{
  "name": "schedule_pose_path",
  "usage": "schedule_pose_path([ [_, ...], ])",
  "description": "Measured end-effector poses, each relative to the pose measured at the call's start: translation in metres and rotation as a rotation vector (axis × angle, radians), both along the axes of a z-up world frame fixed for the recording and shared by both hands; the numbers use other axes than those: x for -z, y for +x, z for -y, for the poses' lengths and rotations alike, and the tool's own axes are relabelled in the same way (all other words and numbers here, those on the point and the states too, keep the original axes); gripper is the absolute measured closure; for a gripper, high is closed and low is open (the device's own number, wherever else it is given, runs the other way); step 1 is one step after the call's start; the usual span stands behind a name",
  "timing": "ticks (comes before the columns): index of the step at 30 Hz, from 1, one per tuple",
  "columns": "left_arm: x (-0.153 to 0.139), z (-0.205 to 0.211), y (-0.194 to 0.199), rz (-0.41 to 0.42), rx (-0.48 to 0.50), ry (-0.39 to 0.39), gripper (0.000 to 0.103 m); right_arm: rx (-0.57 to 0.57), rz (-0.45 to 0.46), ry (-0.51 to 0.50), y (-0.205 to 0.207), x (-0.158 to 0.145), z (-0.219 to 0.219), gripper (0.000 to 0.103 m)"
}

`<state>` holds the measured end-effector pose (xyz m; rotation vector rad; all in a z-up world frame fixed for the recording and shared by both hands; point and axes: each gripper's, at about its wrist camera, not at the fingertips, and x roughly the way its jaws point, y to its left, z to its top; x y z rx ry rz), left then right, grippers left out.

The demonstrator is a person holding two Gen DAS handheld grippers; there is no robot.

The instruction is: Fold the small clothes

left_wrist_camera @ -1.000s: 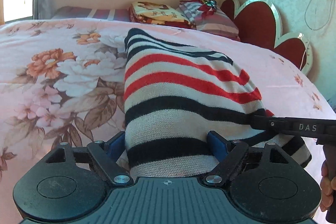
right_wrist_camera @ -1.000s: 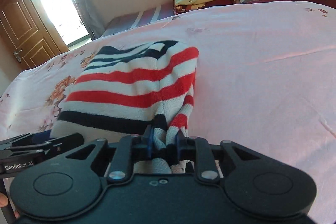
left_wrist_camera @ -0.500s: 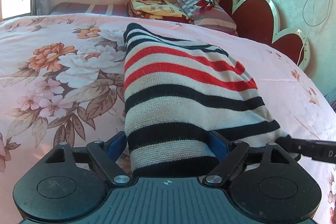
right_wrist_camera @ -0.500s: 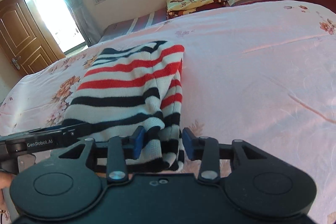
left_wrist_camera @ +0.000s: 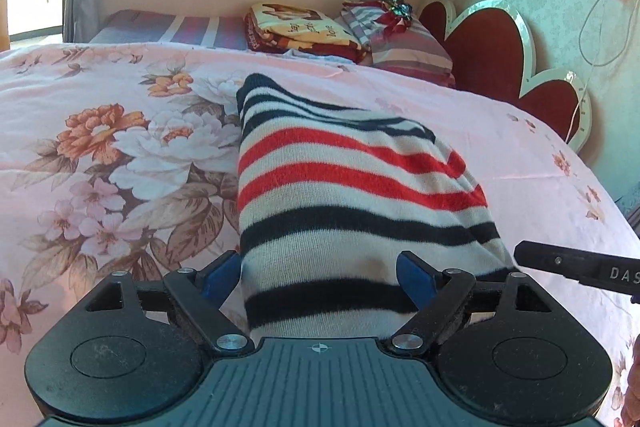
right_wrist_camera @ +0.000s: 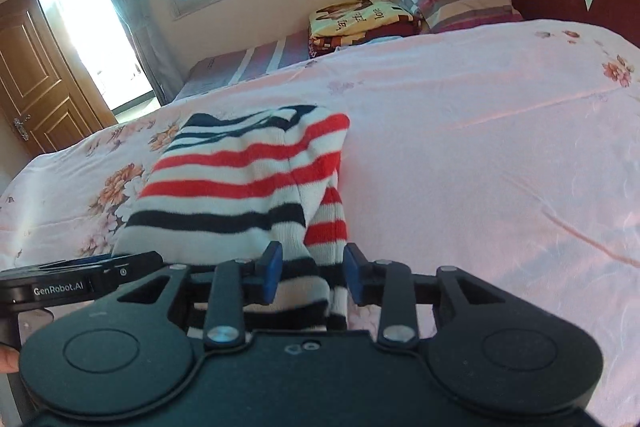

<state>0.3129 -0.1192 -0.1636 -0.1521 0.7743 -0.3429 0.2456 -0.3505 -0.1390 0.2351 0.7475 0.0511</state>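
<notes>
The step in hand looks like the end of a fold: the red, black and cream striped knitted garment (left_wrist_camera: 352, 211) lies doubled over on the pink floral bedsheet (left_wrist_camera: 100, 155), and both tools sit at its near hem. Judged from how it lies, one fold is laid and the release is under way rather than a fresh lift.

In the left wrist view the left gripper (left_wrist_camera: 320, 279) stands at six o'clock with its jaws wide apart. The near end of the garment lies between the blue pads (left_wrist_camera: 222, 273), its left edge just beside the left pad; the right pad seems to rest on or just over the cloth, and I cannot tell whether either presses. It reads as spread, not clamped. At about four o'clock the black finger of the other tool reaches in to the garment's right edge.

In the right wrist view the right gripper (right_wrist_camera: 312, 275) sits at six o'clock, its jaws a modest way apart — they have just been opening and then easing in a little. The folded right edge of the garment, a hanging strip of stripes, lies between the pads with a gap showing on the right side, so it looks let go rather than pinched.

The next move likely calls for drawing both tools clear without dragging the knit, then taking hold of the near hem — or the far end at twelve o'clock — to fold it in half.
</notes>
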Motion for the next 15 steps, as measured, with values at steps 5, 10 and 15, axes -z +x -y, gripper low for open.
schedule_pose_path([
  [5,0.006,0.01,0.019,-0.009,0.013,0.049,0.019,-0.024,-0.069,-0.005,0.034,0.012,-0.01,0.076],
  [10,0.02,0.007,0.021,-0.052,-0.01,-0.003,0.019,-0.032,-0.073,0.052,0.035,0.02,-0.006,0.092],
  [15,0.027,0.014,0.021,-0.043,0.007,0.001,0.019,-0.038,-0.014,-0.173,0.031,0.021,-0.015,0.096],
])
